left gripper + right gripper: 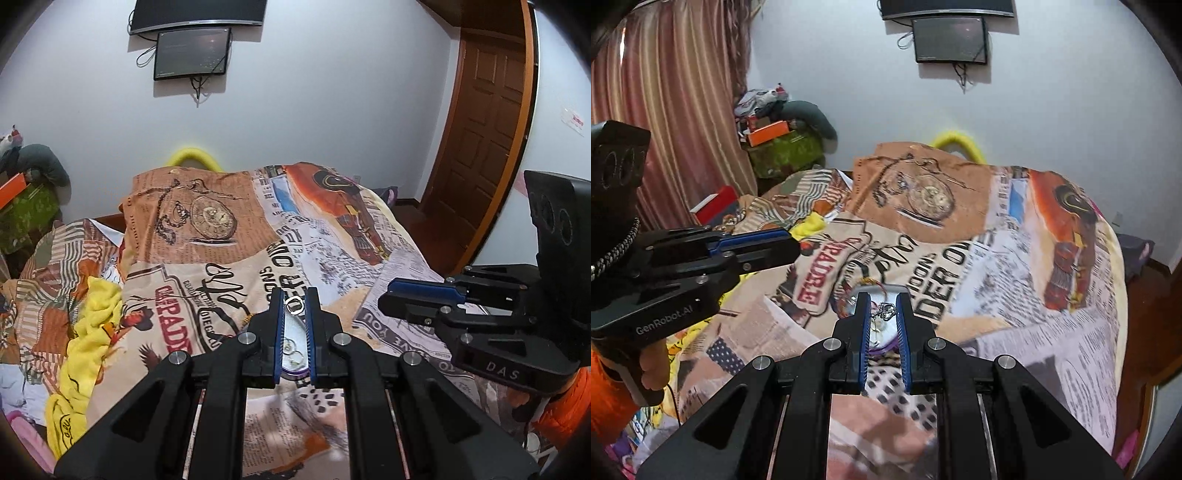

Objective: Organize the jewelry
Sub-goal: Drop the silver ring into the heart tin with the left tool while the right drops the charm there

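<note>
I pinch a ring in my left gripper and a chain in the right, mid-frame above the tray, for sorting.

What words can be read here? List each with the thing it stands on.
"DAS": right gripper body.
"GenRobot.AI": left gripper body.
"PADRE", red, start cut off: printed bedspread.
"DER O", cut off: same bedspread.
Newspaper-style fine print on the bedspread: too small and blurred.
White wall notice: unreadable.
</note>
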`<move>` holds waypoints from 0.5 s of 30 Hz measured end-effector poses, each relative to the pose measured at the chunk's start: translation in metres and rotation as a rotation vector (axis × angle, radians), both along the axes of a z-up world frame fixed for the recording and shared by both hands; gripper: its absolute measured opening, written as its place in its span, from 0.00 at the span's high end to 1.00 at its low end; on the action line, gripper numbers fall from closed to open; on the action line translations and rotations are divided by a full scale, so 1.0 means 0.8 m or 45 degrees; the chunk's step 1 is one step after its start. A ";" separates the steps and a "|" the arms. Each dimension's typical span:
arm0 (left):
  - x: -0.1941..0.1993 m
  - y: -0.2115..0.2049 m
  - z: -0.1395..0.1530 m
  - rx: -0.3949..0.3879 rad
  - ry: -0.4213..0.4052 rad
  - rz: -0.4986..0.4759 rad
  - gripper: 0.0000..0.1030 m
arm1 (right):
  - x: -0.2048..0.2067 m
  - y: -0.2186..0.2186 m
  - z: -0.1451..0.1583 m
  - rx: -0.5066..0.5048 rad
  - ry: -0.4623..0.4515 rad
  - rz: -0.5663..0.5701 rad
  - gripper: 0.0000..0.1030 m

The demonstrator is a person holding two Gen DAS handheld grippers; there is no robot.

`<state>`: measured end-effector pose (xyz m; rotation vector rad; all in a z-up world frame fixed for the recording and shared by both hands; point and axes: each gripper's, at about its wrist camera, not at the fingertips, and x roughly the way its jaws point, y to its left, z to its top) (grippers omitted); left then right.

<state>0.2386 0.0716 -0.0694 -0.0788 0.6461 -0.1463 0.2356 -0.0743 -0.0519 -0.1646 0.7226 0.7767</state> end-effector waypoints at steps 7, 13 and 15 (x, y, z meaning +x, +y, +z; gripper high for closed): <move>0.017 0.029 -0.026 -0.031 0.047 0.031 0.91 | 0.017 0.027 -0.019 0.010 0.053 0.024 0.88; 0.046 0.045 -0.071 -0.107 0.155 0.019 0.91 | 0.036 0.045 -0.053 -0.039 0.134 0.032 0.88; 0.055 0.046 -0.085 -0.124 0.190 0.007 0.91 | 0.043 0.048 -0.063 -0.042 0.176 0.034 0.88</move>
